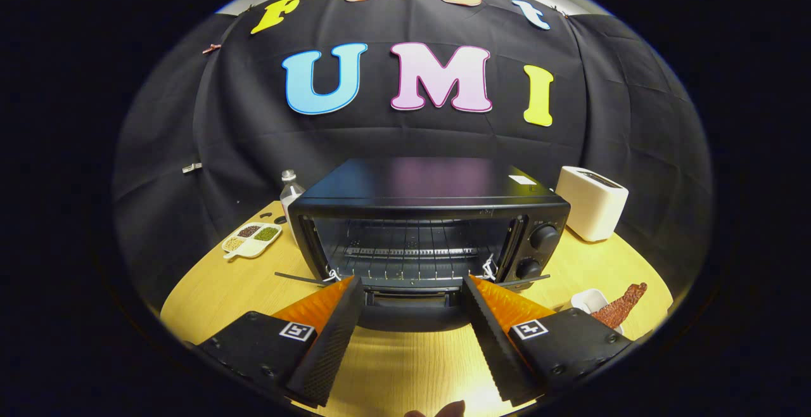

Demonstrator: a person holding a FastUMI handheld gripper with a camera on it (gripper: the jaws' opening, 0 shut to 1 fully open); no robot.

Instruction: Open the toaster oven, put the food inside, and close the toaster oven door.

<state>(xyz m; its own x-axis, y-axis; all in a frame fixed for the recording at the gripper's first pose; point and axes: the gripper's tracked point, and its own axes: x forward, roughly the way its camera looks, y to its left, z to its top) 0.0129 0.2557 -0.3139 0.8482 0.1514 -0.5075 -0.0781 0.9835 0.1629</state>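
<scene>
The toaster oven [431, 233] sits mid-table with its door [412, 312] dropped open, just ahead of the gripper [413, 290], whose fingers are spread apart and empty. The food [622, 305] rests on a small white dish [589, 301] beside the right finger; the gripper should swing there and grasp it gently.

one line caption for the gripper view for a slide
Open gripper faces the opened toaster oven, food waiting on a white dish to its right.

One toaster oven [431, 233] with two knobs [543, 237] stands mid-table. One white toaster [592, 203], one bottle [290, 190], one divided dish [252, 239] of four compartments, one small white bowl [588, 300], one reddish food strip [622, 305].

The gripper [413, 290] has two fingers, spread apart.
</scene>
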